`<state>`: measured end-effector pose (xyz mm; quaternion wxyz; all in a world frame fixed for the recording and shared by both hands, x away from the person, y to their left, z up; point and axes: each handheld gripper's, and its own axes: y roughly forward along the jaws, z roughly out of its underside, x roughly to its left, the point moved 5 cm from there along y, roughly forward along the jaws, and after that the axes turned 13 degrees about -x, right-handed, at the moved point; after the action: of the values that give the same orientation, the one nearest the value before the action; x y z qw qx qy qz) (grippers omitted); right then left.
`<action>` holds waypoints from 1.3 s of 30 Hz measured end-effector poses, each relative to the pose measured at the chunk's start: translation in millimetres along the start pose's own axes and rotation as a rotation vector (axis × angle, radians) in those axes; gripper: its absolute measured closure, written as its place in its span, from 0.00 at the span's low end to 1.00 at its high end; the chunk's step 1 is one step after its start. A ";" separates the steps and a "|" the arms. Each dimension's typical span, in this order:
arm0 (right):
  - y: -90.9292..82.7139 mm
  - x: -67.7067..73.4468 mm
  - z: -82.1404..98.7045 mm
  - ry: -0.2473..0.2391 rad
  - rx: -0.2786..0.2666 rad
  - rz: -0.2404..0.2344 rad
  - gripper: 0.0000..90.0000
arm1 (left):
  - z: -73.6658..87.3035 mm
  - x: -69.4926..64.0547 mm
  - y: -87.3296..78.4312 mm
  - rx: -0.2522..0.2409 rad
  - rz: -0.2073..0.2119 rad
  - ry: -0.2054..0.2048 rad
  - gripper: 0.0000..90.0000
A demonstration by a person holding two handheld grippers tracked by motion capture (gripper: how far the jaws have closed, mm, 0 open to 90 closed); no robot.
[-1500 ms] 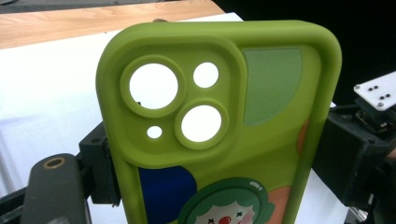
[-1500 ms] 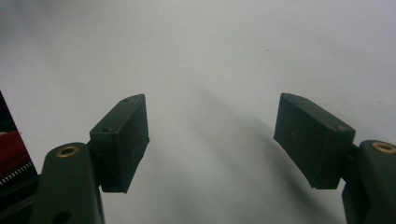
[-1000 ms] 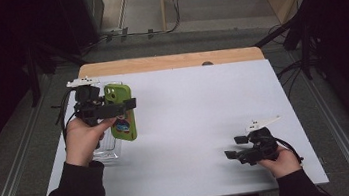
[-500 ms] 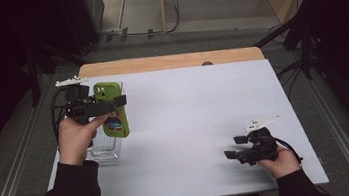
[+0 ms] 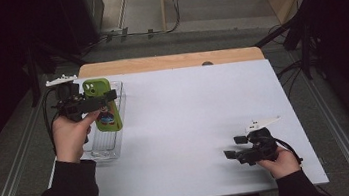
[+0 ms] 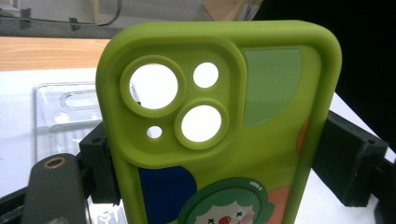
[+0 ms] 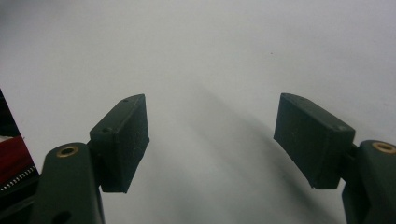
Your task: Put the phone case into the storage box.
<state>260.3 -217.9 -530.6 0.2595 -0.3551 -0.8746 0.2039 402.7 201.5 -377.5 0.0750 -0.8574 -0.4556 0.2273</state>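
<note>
A green phone case (image 5: 102, 107) with a cartoon clown face and round lens holes hangs above the table's left side, and my left gripper (image 5: 93, 102) is shut on its two long edges. In the left gripper view the green phone case (image 6: 219, 130) stands upright between both black pads (image 6: 348, 158). Below and behind it lies a clear plastic tray (image 5: 106, 141), also the clear plastic tray (image 6: 65, 112) in that view. My right gripper (image 5: 235, 147) rests low at the table's front right, open, and the right gripper (image 7: 212, 140) has nothing between its fingers.
The white table top (image 5: 195, 115) spreads between the two hands, with a wooden strip (image 5: 168, 61) along its far edge. Dark stands and cables (image 5: 301, 37) flank the table on the floor. The table's front edge lies close to my right hand.
My left hand has carried the green case leftwards and a little towards the far side, over the clear tray. The right gripper has stayed where it was.
</note>
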 end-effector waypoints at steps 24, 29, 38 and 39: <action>-1.4 -3.4 -1.3 0.012 -0.016 0.008 0.27 | -24.9 28.3 47.6 0.015 -0.076 0.033 0.19; -1.2 -3.0 -1.4 0.009 -0.015 0.007 0.27 | -29.0 33.9 53.2 -0.002 -0.100 0.046 0.19; -1.5 -4.3 -2.5 0.007 -0.023 0.010 0.27 | -32.1 47.2 65.5 -0.013 -0.143 0.067 0.19; -1.6 -4.5 -2.4 0.009 -0.025 0.011 0.27 | -32.7 49.2 66.8 -0.014 -0.146 0.064 0.19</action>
<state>263.7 -221.9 -529.3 0.2577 -0.3639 -0.8741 0.1927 491.3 205.8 -386.7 0.0999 -0.8292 -0.5160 0.1904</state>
